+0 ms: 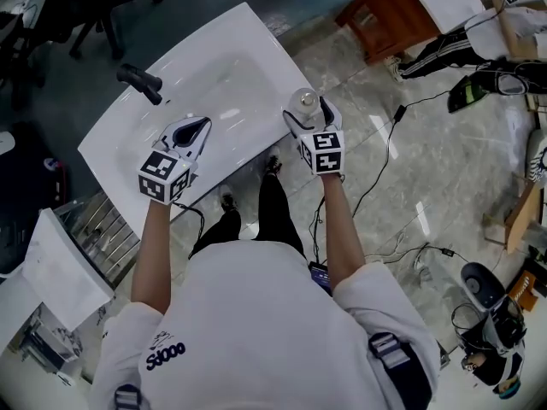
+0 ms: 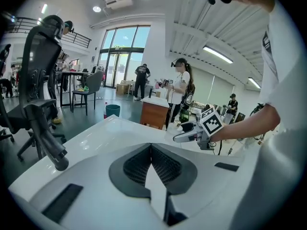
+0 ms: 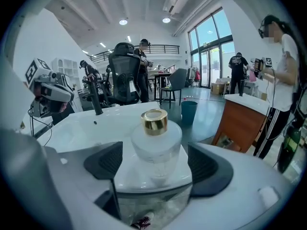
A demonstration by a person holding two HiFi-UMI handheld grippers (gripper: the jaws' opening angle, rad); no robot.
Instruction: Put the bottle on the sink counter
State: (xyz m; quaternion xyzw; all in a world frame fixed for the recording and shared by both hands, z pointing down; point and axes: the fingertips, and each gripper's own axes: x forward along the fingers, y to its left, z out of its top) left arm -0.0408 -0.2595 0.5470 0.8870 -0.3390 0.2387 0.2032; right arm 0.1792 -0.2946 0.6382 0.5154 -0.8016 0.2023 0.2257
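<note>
A clear round bottle (image 1: 302, 101) with a gold cap (image 3: 154, 121) stands upright on the near right corner of the white sink counter (image 1: 256, 37). My right gripper (image 1: 306, 111) is open around the bottle (image 3: 156, 150). Its dark pads (image 3: 103, 162) stand apart from the glass on both sides. My left gripper (image 1: 197, 129) hovers over the sink's front rim to the left, shut with nothing in it. In the left gripper view its jaws (image 2: 151, 164) meet at the tips, and the right gripper (image 2: 189, 134) shows beyond them.
A black faucet (image 1: 141, 81) rises at the basin's far left side. A wooden cabinet (image 1: 389, 11) stands on the marble floor to the right, with cables (image 1: 385, 161) trailing. A wire rack (image 1: 107, 225) sits left of my legs. An office chair (image 2: 41, 71) and several people are behind.
</note>
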